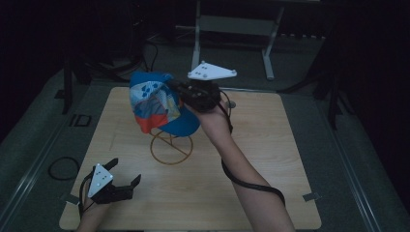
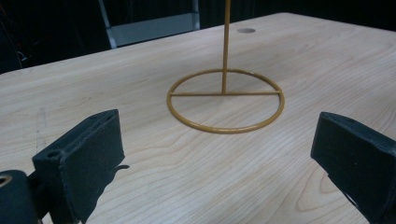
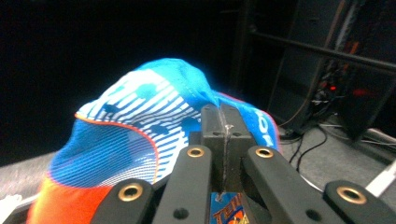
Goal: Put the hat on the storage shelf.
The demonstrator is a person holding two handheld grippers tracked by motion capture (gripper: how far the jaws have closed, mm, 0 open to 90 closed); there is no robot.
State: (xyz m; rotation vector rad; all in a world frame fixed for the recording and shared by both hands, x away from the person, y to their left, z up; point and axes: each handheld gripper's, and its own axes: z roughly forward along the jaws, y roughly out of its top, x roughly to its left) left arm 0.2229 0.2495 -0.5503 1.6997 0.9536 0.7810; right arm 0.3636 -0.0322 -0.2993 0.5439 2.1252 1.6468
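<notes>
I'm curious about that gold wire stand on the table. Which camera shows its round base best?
The left gripper view: the stand's base lies whole and close, ring, crossbar and rod clear. The high view shows it small and dim under the cap.
</notes>
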